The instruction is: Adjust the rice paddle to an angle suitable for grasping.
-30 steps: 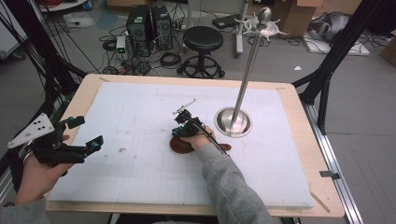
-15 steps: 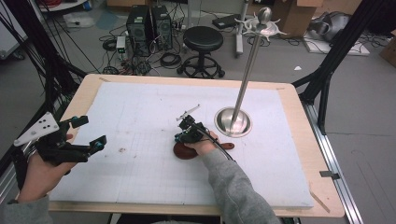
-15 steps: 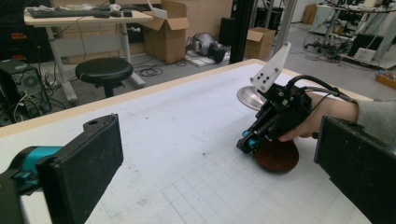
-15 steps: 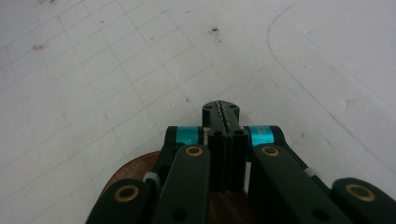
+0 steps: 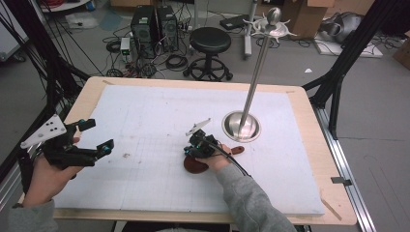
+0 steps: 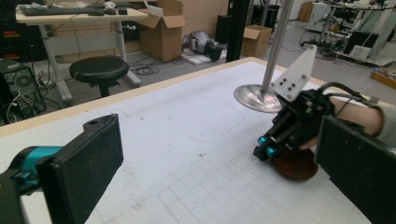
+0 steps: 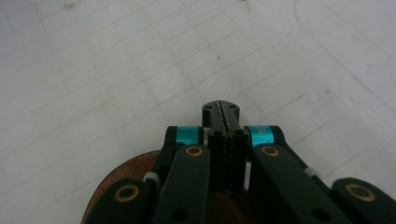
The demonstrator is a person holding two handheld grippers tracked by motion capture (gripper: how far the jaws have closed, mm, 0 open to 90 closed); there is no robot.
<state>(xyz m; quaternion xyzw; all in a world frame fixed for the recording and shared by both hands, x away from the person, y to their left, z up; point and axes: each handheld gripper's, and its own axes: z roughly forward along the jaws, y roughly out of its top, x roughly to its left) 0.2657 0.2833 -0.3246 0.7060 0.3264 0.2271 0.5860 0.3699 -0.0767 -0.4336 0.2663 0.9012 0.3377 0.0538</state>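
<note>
Wood, stiff and light by the look: the flat paddle (image 5: 198,163) lies just before the metal stand (image 5: 241,126). Right gripper (image 5: 199,144) over it, jaws shut, empty; left gripper (image 5: 92,137) wide open. Grip its rim.

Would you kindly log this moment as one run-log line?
left gripper: open, raised at table's left | right gripper: shut, empty, over brown wooden piece | metal stand: upright beside it

Wooden dish (image 5: 194,164) before stand base (image 5: 241,126), perhaps touching mat (image 5: 145,121)

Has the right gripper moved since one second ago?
Yes. The right gripper has shifted slightly toward the metal stand's base in the high view.
</note>
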